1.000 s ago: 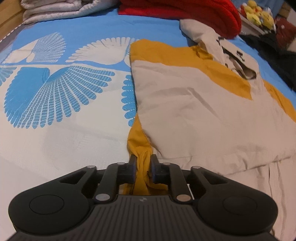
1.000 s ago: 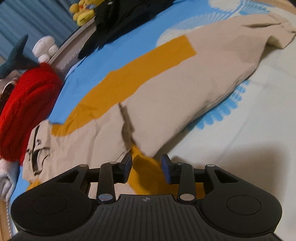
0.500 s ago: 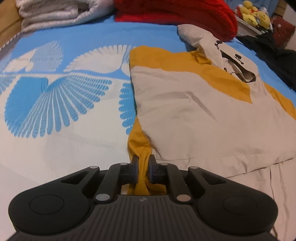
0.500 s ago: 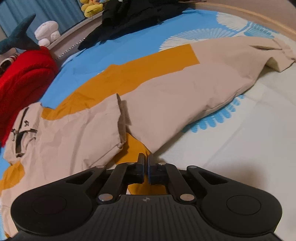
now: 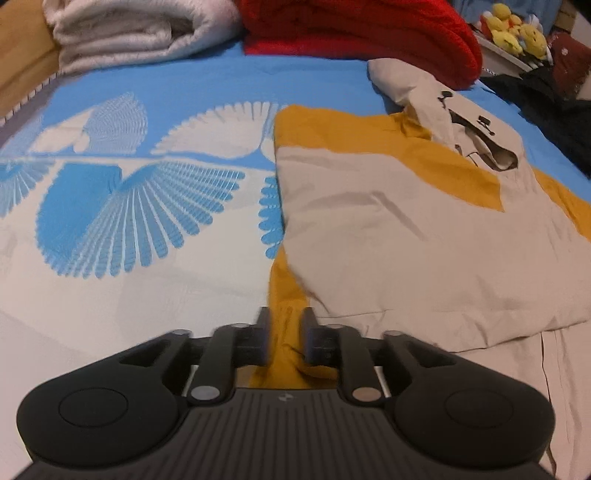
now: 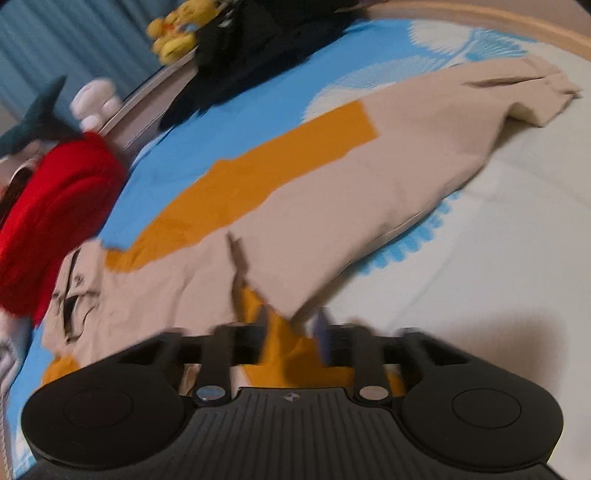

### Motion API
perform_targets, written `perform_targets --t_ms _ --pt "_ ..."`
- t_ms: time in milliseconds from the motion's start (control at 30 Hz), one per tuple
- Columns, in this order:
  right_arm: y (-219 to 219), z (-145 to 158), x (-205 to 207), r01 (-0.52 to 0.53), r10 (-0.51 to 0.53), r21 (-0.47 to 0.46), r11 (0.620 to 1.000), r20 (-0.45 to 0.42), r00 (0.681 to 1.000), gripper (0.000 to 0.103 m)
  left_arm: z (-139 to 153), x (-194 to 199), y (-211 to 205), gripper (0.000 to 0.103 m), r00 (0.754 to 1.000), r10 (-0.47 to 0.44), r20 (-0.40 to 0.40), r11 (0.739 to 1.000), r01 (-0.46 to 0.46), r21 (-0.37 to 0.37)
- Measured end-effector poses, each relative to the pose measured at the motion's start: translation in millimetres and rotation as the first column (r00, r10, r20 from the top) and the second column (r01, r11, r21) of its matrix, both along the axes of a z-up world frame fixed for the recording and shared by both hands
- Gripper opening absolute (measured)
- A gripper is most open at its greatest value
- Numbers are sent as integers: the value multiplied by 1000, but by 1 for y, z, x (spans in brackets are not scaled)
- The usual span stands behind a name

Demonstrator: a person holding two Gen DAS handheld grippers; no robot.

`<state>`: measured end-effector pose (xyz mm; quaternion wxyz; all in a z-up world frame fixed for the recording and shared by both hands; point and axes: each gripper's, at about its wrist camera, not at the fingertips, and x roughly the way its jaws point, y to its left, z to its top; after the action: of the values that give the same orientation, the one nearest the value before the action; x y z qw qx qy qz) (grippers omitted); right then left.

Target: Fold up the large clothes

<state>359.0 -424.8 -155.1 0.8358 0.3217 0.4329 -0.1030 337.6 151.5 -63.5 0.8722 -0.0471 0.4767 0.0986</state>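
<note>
In the left wrist view, my left gripper (image 5: 285,334) stands with its jaws parted, and a mustard strip of the beige-and-mustard jacket (image 5: 406,236) runs between the fingers without being pinched. The rest of the jacket spreads from 12 toward 2 o'clock, its near part folded over, the hood (image 5: 413,83) at the far end touching a red blanket (image 5: 362,26). A folded white blanket (image 5: 136,29) lies at 11 o'clock, yellow plush toys (image 5: 517,29) at 1 o'clock and dark clothing (image 5: 546,99) just below them. From 9 to 11 o'clock the blue-and-white bedspread (image 5: 129,206) lies bare, up to the bed's wooden edge at far left.

In the right wrist view, blurred, my right gripper (image 6: 291,332) is also spread open, over a mustard fold of the jacket (image 6: 332,229); I cannot tell whether the fingers touch it. Only here does the long beige sleeve show, reaching to its cuff (image 6: 539,92) at 1 o'clock. The red blanket (image 6: 55,218) sits at 9 o'clock, the plush toys (image 6: 173,33) at 11, the dark clothing (image 6: 258,55) at 12. Bare bedspread (image 6: 498,240) fills 2 to 4 o'clock, bounded by the curved bed rim (image 6: 517,22).
</note>
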Motion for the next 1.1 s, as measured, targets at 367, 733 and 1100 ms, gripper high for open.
perform_targets --t_ms 367,733,1100 --pt "12 -6 -5 -149 135 -104 983 -124 983 0 19 -5 -22 50 998 -31 62 999 29 37" --pt "-53 7 -18 61 -60 -90 994 12 998 15 33 -8 -50 50 982 -90 166 996 88 17" --pt "-194 -9 -14 388 -391 51 920 130 911 44 34 -9 -58 50 978 -119 173 993 121 3"
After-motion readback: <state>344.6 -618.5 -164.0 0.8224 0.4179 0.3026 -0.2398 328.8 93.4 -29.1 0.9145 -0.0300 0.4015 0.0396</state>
